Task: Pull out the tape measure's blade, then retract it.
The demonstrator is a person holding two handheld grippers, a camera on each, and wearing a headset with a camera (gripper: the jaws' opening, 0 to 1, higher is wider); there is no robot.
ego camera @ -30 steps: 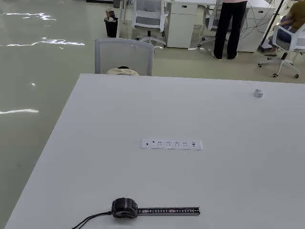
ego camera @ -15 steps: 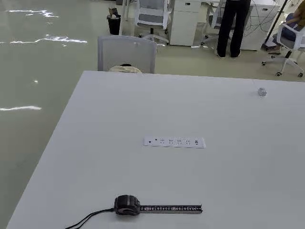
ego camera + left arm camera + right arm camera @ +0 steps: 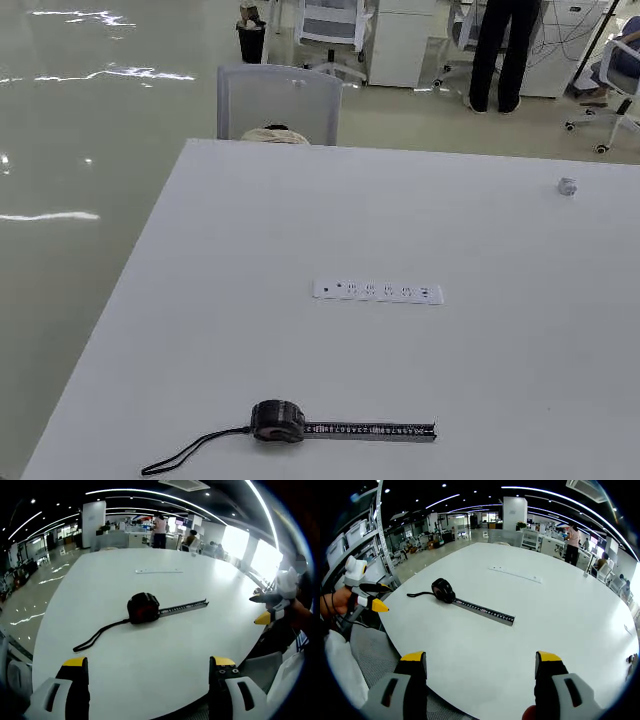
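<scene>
The tape (image 3: 279,421) lies near the table's (image 3: 300,220) front edge, with its blade (image 3: 370,432) out flat along the top. That's the same reach as a second ago; only the headset has shifted. Whether it's locked is hard to tell. Off the edge hang the left gripper (image 3: 148,662) and right gripper (image 3: 482,656), jaws wide and empty. The pull looks done, so retracting comes next.

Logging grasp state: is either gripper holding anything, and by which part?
Nothing is held. The left gripper and right gripper are both open, apart from the tape measure, which lies on the table, blade partly out.
</scene>
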